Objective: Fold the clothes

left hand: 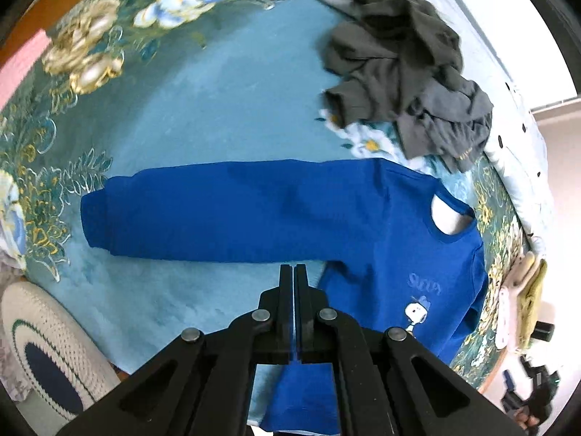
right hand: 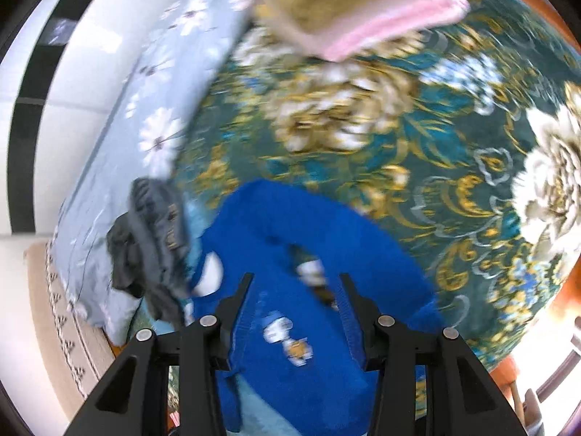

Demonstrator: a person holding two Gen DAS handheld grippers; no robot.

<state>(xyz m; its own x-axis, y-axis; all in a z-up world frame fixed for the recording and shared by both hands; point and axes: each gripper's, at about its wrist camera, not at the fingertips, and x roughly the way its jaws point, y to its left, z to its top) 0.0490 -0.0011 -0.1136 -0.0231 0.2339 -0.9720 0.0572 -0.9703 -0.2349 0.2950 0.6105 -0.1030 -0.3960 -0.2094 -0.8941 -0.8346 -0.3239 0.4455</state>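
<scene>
Spread on a teal floral plush blanket [left hand: 203, 109], our soft, light bright-blue cotton sweatshirt [left hand: 381, 239] lies flat, one sleeve outstretched, best pinched at cuff or hem; left hand-held gripper [left hand: 293, 272] is closed and empty, right hand-held gripper [right hand: 296, 283] hovers part-open above.

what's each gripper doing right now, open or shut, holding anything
Left gripper: shut, nothing between its fingers, above the blue sweatshirt.
Right gripper: open, holding nothing, over the same sweatshirt.
</scene>
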